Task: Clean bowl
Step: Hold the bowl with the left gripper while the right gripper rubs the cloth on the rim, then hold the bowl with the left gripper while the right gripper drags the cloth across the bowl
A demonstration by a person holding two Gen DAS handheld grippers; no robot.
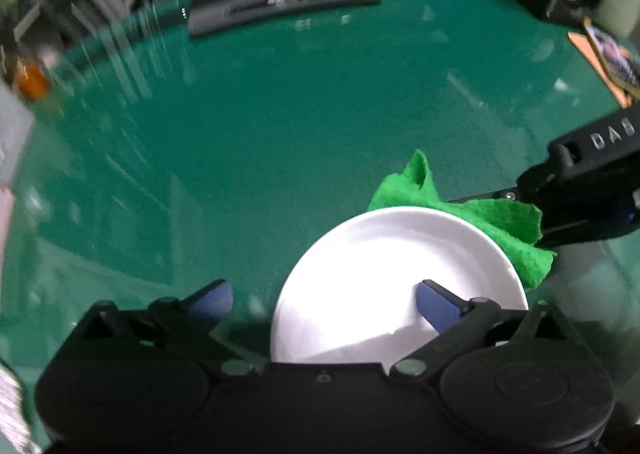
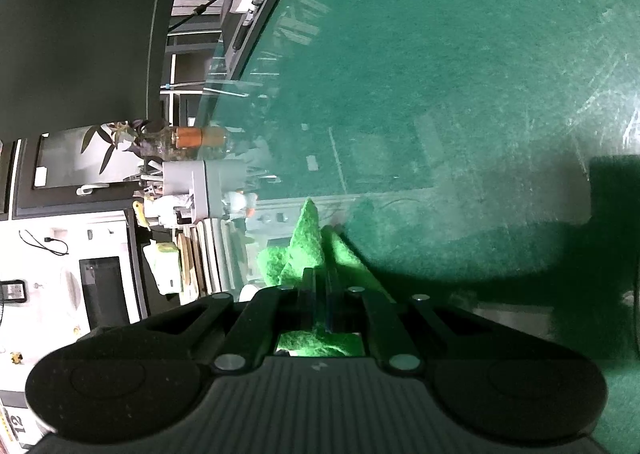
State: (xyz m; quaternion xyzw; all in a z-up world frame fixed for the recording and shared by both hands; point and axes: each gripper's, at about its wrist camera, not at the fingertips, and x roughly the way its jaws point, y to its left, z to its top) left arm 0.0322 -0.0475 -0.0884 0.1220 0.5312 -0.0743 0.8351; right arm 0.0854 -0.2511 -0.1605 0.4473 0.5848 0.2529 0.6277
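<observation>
Pinching the green scouring cloth [image 1: 500,222] at the white bowl [image 1: 392,286] rim, right gripper [image 2: 320,278] seems done wiping; left gripper [image 1: 324,302] spread, 1 finger inside

Left gripper [image 1: 324,304] points steeply down, jaws wide apart — right gripper [image 2: 320,278] clamped tight, angled down.

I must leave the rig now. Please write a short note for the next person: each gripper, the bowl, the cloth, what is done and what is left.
Left gripper: open, one of its fingers over the white bowl, nothing held.
Right gripper: shut on the green cloth.
The bowl stands on the green table; the cloth lies at its far rim.
Done: cloth picked up.
Left: whether the bowl is fully wiped cannot be told; check, then put the cloth down.
</observation>
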